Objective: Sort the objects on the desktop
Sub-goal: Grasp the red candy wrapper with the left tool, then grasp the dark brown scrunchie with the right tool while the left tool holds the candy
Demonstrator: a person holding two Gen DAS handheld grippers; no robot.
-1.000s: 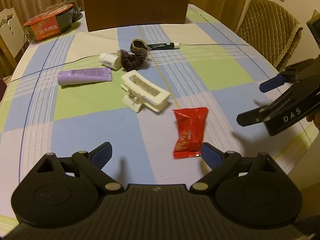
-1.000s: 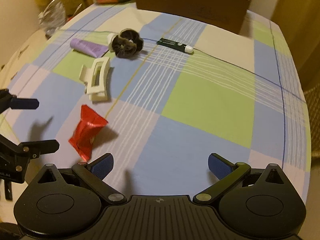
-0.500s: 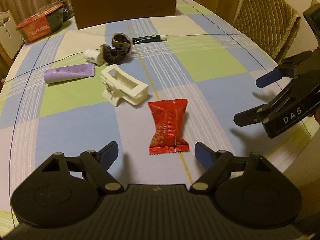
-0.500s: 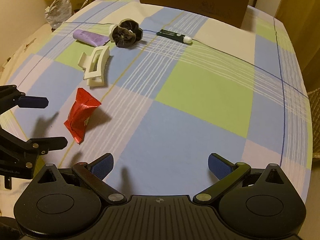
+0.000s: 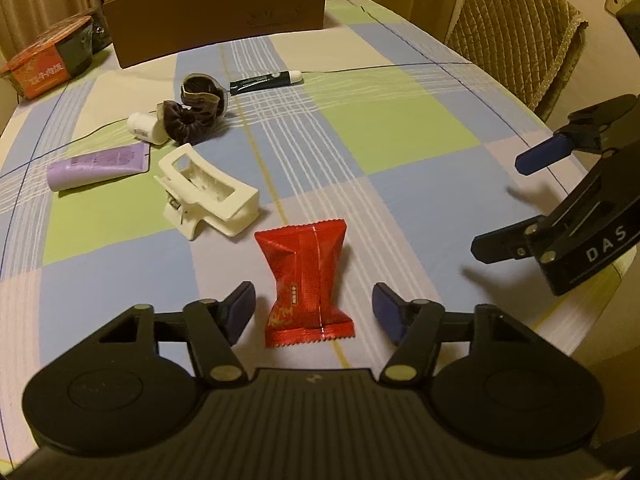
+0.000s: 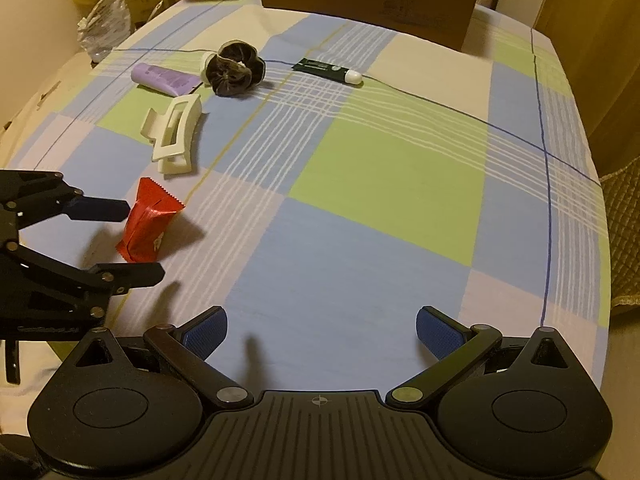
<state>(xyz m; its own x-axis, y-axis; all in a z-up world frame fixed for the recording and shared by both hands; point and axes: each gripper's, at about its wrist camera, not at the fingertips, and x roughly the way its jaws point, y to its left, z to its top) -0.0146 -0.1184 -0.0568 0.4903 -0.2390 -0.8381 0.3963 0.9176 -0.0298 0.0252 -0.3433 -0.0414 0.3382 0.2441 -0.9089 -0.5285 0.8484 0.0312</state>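
Lining up on the red snack packet

Our left gripper [image 5: 314, 308], jaws wide, straddles the red packet [image 5: 306, 276] lying on the table [image 5: 400, 132] beside the white hair claw [image 5: 206, 194]; next we close. Our right gripper [image 6: 320, 330] hangs wide, empty.

Desk [image 5: 400, 132] under checked cloth of blue, green and pale squares. Lying on it: red snack packet [image 5: 306, 276], white hair claw [image 5: 208, 196] beside it, purple tube [image 5: 96, 162], small white bottle [image 5: 144, 128] touching dark scrunchie [image 5: 198, 110], dark green tube [image 5: 266, 80]. At far edge: brown cardboard box [image 5: 216, 12], red-lidded bowl [image 5: 48, 64].
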